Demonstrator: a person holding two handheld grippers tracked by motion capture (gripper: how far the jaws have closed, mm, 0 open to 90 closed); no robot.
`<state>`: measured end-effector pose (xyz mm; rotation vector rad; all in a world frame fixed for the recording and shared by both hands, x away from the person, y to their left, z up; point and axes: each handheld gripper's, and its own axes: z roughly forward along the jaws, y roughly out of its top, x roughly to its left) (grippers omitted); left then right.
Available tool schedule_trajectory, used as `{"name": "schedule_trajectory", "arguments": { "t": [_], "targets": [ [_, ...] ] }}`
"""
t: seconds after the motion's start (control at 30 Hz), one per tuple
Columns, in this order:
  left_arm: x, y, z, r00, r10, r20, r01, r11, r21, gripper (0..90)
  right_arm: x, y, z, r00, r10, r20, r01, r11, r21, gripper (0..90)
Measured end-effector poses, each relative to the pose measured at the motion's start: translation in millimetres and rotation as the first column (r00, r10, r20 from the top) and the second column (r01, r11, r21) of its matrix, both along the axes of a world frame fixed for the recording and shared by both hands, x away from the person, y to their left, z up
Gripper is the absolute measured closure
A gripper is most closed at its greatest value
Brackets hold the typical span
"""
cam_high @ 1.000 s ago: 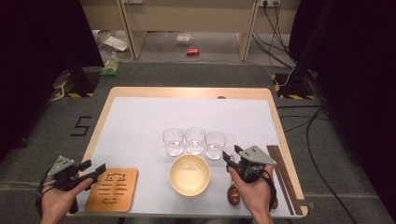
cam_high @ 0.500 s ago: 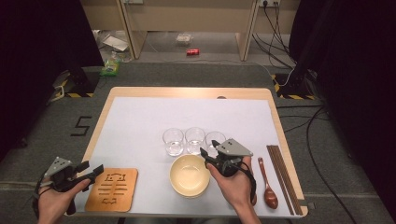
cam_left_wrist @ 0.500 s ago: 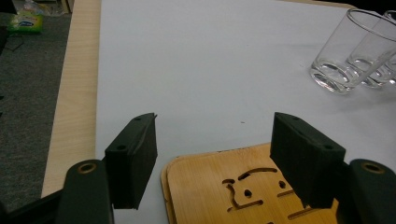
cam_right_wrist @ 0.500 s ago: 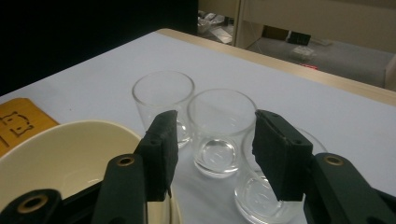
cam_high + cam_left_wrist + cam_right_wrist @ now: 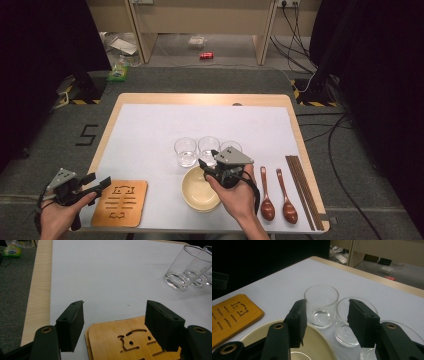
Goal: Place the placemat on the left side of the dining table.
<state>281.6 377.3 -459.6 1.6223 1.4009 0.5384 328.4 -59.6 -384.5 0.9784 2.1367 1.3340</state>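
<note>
Leftward from beside the two wooden spoons (image 5: 275,195), the right gripper (image 5: 210,167) now hovers released above the shallow cream ceramic bowl (image 5: 197,192), facing three clear drinking glasses (image 5: 321,305) just behind it. Aim squarely, jaws straddling one rim before closing. Left gripper (image 5: 102,182) waits unclenched over the carved bamboo trivet (image 5: 120,202).

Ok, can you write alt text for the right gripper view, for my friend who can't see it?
Two open black jaws of the right gripper hover over a cream bowl, facing three empty glasses. A carved wooden coaster lies left on the white table.
</note>
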Motion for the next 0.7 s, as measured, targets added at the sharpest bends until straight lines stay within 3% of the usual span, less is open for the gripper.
{"name": "schedule_trajectory", "arguments": {
  "t": [0.7],
  "targets": [
    [-2.5, 4.7, -0.1, 1.0000, 0.001, -0.006, -0.001, 1.0000, -0.003, 30.6, -0.2, 46.0, 3.5, 0.9956, 0.094, -0.004, -0.094, 0.996, -0.011, 49.2]
  ]
}}
